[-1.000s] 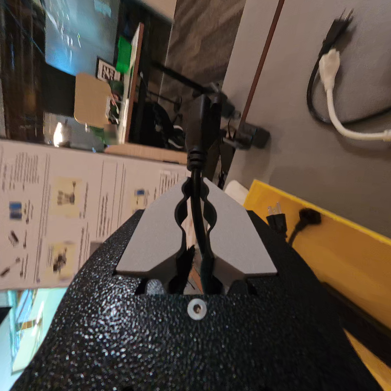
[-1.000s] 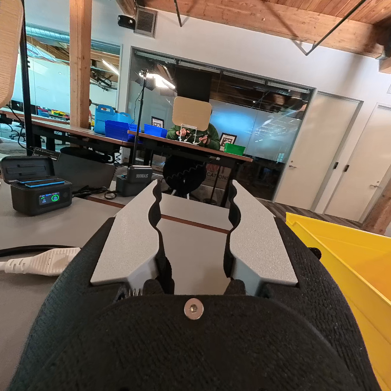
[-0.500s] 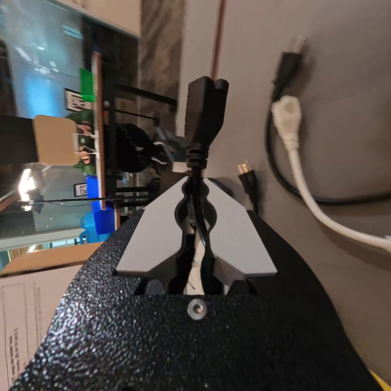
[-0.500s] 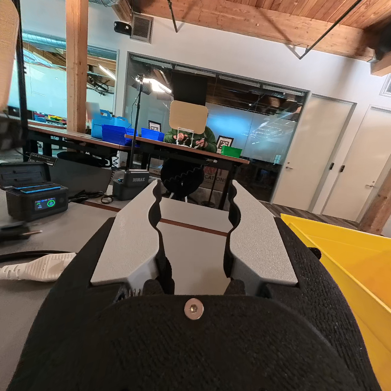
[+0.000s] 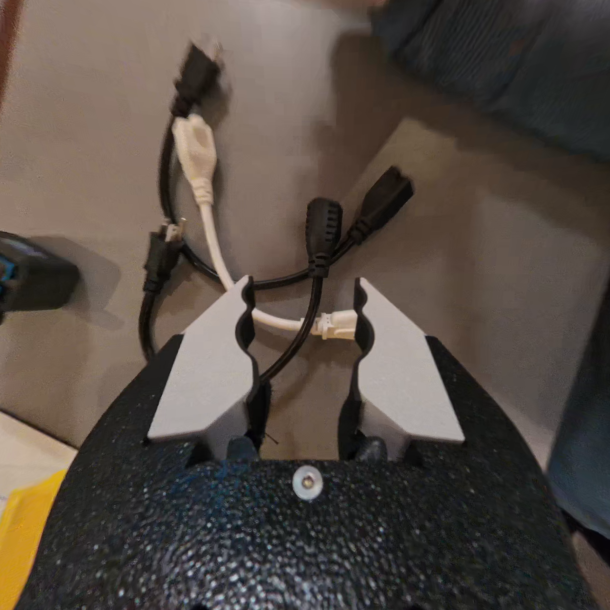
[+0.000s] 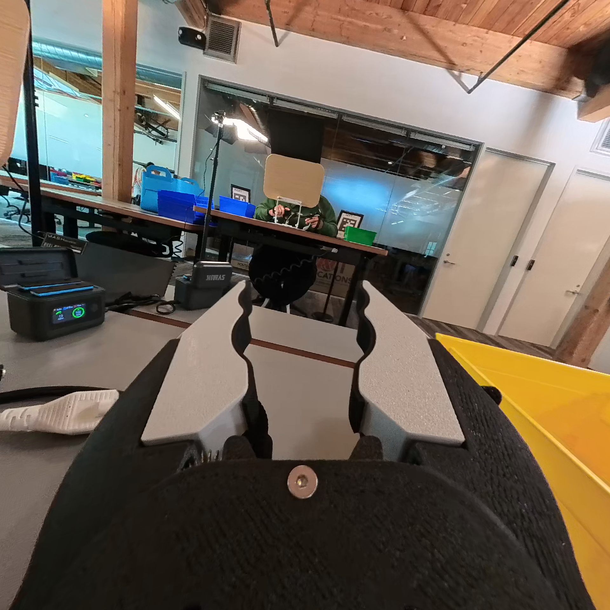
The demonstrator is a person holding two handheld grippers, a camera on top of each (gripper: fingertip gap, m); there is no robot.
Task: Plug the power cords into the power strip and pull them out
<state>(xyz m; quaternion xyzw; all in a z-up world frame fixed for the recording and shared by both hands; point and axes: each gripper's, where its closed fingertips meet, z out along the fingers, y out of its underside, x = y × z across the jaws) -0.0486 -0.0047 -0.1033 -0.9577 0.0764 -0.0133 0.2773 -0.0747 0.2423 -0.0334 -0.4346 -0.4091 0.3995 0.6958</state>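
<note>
In the left wrist view my left gripper is open above the grey table. A thin black cord with a ribbed black connector runs loose between its fingers. A white cord with a white connector and several other black plugs lie tangled just ahead. My right gripper is open and empty, held level over the table, with a white connector to its left. No power strip shows in either view.
A yellow bin stands at the right of the right gripper; its corner shows in the left wrist view. A black charging case sits at the far left. A person's blue trousers are close by the table. A person sits at a far desk. My hands' fingertips stand some 25 cm from each other. Measured from the fingertips, the black charging case is 20 cm or so from the left gripper and 25 cm from the right.
My left gripper has swung down toward the table and opened, letting go of the black cord, which now lies among the other cords. The right gripper has hardly moved.
</note>
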